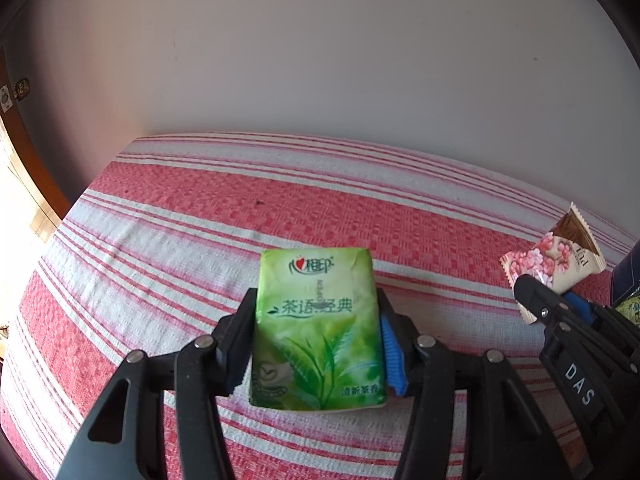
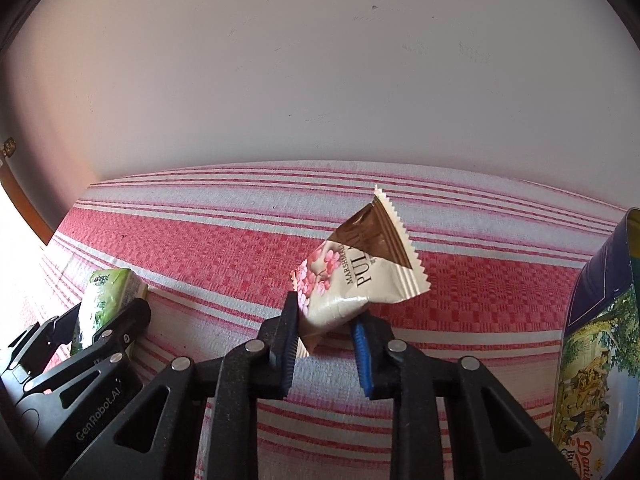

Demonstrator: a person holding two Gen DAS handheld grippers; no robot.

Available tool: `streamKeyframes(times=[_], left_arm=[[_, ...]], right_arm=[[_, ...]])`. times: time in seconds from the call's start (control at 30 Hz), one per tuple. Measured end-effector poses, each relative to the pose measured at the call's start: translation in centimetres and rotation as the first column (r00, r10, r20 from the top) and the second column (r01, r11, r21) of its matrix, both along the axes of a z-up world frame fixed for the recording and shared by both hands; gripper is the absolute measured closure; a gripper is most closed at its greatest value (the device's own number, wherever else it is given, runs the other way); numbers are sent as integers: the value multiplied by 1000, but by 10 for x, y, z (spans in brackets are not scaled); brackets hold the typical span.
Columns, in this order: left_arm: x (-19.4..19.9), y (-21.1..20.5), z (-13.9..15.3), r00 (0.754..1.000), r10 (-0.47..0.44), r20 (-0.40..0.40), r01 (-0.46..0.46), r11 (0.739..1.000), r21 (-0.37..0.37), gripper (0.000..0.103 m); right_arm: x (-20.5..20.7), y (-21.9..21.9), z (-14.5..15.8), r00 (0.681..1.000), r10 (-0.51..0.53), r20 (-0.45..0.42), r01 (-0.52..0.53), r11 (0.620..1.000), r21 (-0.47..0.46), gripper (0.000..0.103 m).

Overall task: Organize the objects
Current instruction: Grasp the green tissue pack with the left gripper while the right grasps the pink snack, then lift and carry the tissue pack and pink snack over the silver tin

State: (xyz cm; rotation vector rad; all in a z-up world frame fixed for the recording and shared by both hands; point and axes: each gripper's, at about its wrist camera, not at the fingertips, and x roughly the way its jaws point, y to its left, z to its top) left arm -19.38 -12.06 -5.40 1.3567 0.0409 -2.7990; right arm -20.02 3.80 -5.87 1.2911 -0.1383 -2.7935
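The green tissue pack [image 1: 316, 332] sits dead centre in the left wrist view, pinched at its two long sides by the left gripper [image 1: 316, 344], whose black finger presses the pack's left edge and whose blue-padded finger presses its right edge; the printed face with the tea leaf is turned up toward the camera. At about three o'clock from it, the pink-flowered marshmallow packet [image 1: 554, 260] is held up off the cloth by the right gripper [image 1: 560, 300]. In the right wrist view that snack packet [image 2: 356, 276] is nipped by its lower corner between the right gripper's [image 2: 326, 332] ribbed pads, tilted with its brown serrated end pointing to one o'clock. The tissue pack [image 2: 106, 300] shows there at nine o'clock, inside the left gripper [image 2: 100, 320]. Beneath everything lies a red-and-white striped cloth [image 1: 200, 216], and a blue biscuit tin [image 2: 600, 320] stands at the three o'clock edge, before a plain pale wall [image 2: 320, 80].
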Motion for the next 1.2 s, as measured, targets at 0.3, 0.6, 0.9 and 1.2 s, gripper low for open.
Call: streamKeyframes(times=[0.3,0.6,0.9,1.2], left_arm=[[0,0,0,1000,2,0,-2,1000,3,48],[0,0,0,1000,5,-1,-5,1000,7,48],[1,0,0,1000,7,0,-7,1000,10,46],[3,2,0,1000,20,3,-20,1000,7,40]], right_arm=[[24,28,0,999,33,-6,-33,995,-98,79],[27,14,-5,998,65,-3,-65,996,-68,78],[35,34,-8,1000,-5,-11,2,983,-184,33],[24,51,-5,990,-138,10,137,967,-217,26]])
